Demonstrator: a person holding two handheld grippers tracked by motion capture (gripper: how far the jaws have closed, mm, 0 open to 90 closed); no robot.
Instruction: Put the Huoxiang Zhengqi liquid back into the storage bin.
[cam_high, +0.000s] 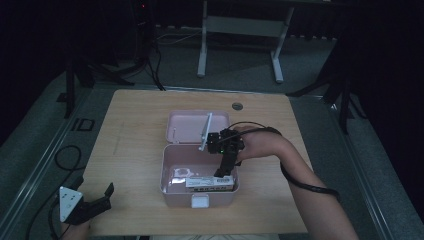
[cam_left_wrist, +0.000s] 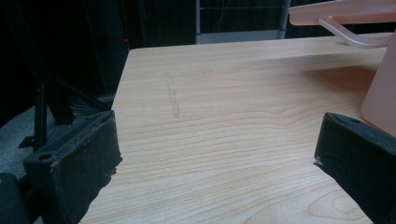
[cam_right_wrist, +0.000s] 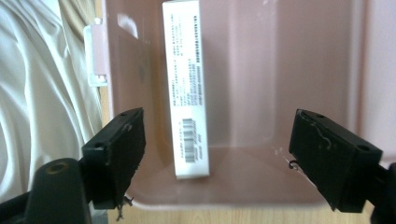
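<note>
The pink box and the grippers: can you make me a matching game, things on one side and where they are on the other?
Things:
1. white carton
2. pink box lid
3. left gripper
4. right gripper

Places:
A. open, near the table's front left corner
B. lying inside the pink box, along its front wall
C. flipped open behind the box, on the table
D. open, reaching down into the box above the carton

Pairs: 1-B, 2-C, 3-A, 4-D
</note>
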